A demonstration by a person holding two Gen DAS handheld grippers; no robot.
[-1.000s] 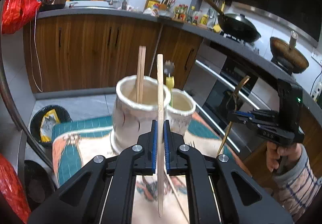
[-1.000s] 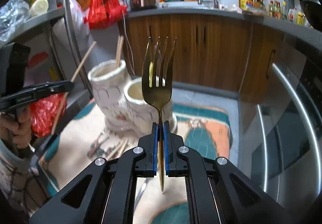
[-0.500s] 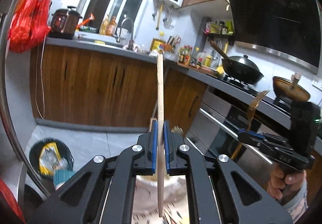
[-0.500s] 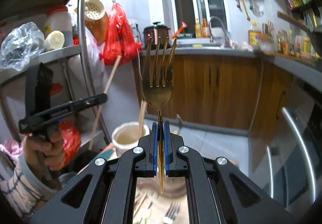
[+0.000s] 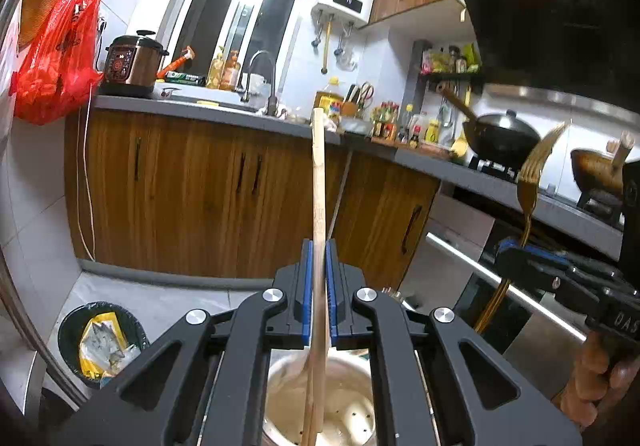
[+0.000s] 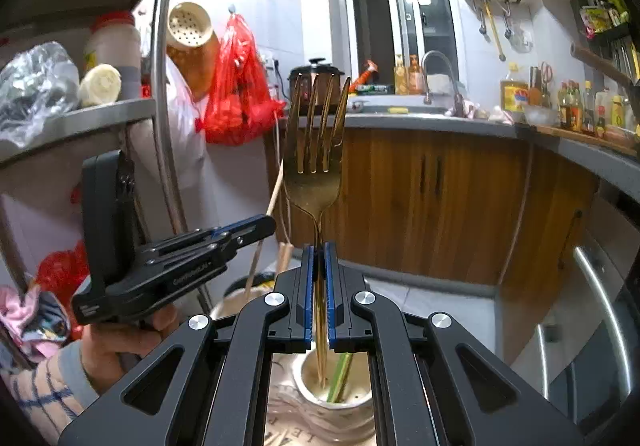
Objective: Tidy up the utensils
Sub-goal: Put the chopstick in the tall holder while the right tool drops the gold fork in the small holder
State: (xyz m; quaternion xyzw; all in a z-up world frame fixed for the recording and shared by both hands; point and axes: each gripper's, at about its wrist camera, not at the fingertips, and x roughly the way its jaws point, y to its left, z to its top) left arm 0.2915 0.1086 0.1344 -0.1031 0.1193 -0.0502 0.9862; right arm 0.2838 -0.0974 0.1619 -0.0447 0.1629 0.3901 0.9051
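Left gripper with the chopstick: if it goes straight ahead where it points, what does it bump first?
Probably the brown cabinet doors; the left gripper, holding the chopstick, faces them. Depth is unclear.

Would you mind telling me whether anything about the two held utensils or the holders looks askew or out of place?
Nothing stands out. The left claw grips a chopstick roughly upright over a white holder. The right claw grips a gold fork, tines up, handle tip over a smaller holder with a green utensil inside.

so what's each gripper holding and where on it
Left gripper pinches a wooden chopstick mid-shaft; right gripper pinches a gold fork by its handle.
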